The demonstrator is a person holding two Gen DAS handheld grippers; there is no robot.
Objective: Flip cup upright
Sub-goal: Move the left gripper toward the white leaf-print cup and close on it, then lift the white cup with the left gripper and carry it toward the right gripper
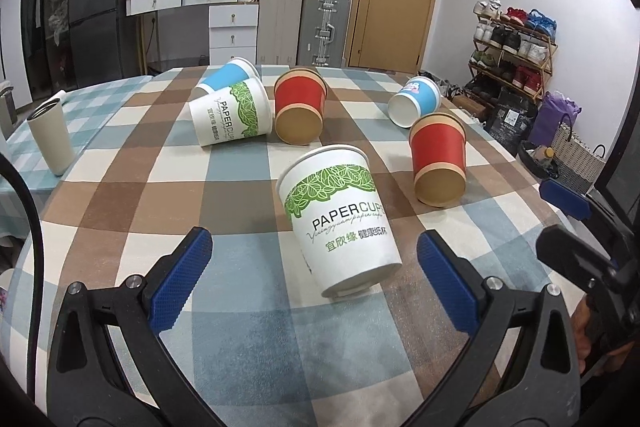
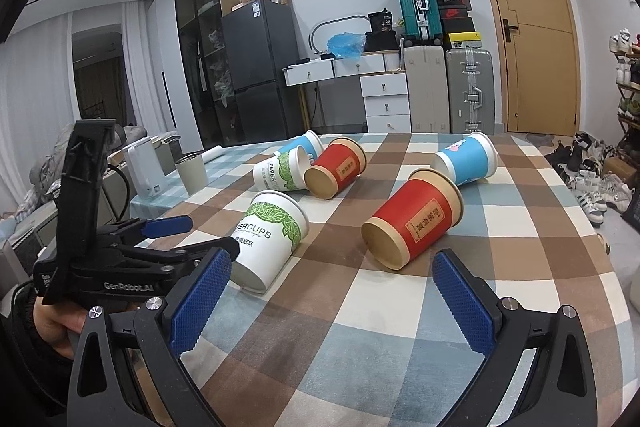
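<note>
Several paper cups lie on their sides on a checked tablecloth (image 1: 248,339). Nearest is a white cup with green leaves (image 1: 340,219), also in the right wrist view (image 2: 270,239), base toward me. My left gripper (image 1: 314,283) is open and empty, its blue pads either side of this cup's base without touching. My right gripper (image 2: 328,299) is open and empty, just short of a red cup (image 2: 414,223) lying with its base toward me. The same red cup (image 1: 439,163) shows in the left wrist view. The left gripper (image 2: 176,235) shows beside the white cup.
Further back lie another white leaf cup (image 1: 232,117), a red cup (image 1: 299,111) and two blue cups (image 1: 414,101) (image 1: 226,75). A grey tumbler (image 1: 52,137) stands upright at the table's left. Suitcases, drawers and a shoe rack (image 1: 512,43) stand beyond the table.
</note>
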